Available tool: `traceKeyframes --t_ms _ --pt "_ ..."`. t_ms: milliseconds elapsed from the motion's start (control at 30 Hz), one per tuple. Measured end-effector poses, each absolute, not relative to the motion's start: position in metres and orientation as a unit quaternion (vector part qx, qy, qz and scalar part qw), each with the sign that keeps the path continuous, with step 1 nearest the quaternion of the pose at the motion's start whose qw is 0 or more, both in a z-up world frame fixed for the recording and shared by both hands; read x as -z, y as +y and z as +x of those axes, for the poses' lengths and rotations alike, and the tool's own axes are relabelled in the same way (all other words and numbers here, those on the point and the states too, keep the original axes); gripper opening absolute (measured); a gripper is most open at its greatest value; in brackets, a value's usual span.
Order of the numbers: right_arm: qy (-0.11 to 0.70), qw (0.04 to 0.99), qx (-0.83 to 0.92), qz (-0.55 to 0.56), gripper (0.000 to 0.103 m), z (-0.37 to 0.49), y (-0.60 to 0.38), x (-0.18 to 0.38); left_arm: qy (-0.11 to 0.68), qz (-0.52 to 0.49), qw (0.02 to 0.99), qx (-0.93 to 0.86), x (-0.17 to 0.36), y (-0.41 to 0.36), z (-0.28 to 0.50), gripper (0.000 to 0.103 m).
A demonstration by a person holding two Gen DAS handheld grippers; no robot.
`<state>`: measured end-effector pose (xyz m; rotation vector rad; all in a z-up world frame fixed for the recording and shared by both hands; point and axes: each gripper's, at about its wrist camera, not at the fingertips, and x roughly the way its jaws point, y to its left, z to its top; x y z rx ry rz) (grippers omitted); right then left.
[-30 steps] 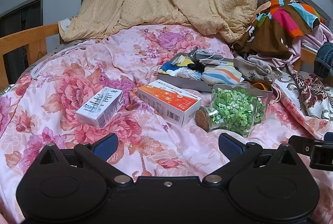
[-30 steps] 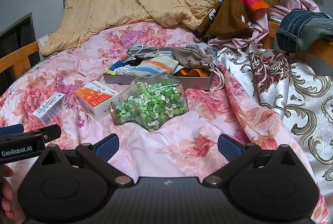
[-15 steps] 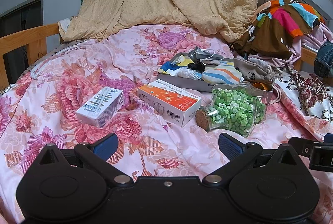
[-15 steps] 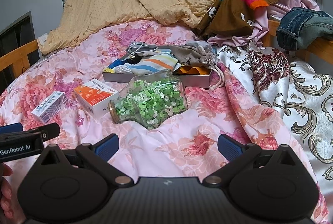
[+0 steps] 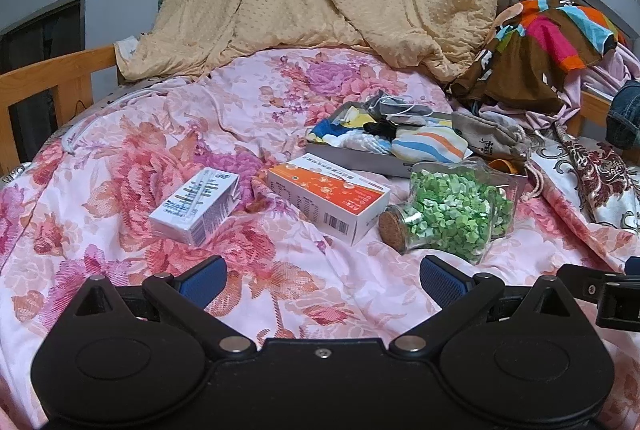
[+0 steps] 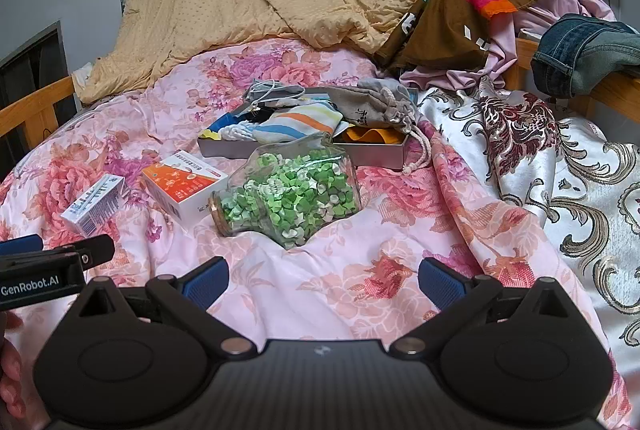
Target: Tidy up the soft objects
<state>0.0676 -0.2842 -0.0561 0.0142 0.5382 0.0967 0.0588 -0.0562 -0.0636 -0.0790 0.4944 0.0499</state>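
On floral pink bedspread, grey metal tray already holds soft things: striped cloth roll, grey drawstring pouch draped over rim. Glass jar of green paper stars, orange-white carton, white-blue carton lie loose in front, likely unsorted hard items. Left gripper and right gripper hover low, jaws spread wide, holding nothing, probably poised to choose target.

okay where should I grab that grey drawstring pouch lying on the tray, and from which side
Probably pinch the pouch at its gathered neck, where the cord cinches the cloth into a narrow bunch. It lies slumped over the tray's right end with the cord trailing off that edge, so the right gripper, open and nearer, could come in from above on that side.
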Motion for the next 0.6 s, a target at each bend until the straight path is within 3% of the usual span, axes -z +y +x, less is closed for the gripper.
traceKeyframes --t_ms 600 --pt "0.267 0.962 -0.048 0.007 0.103 0.068 -0.284 0.057 0.242 -0.012 0.97 -0.014 0.06 -0.062 0.057 0.102"
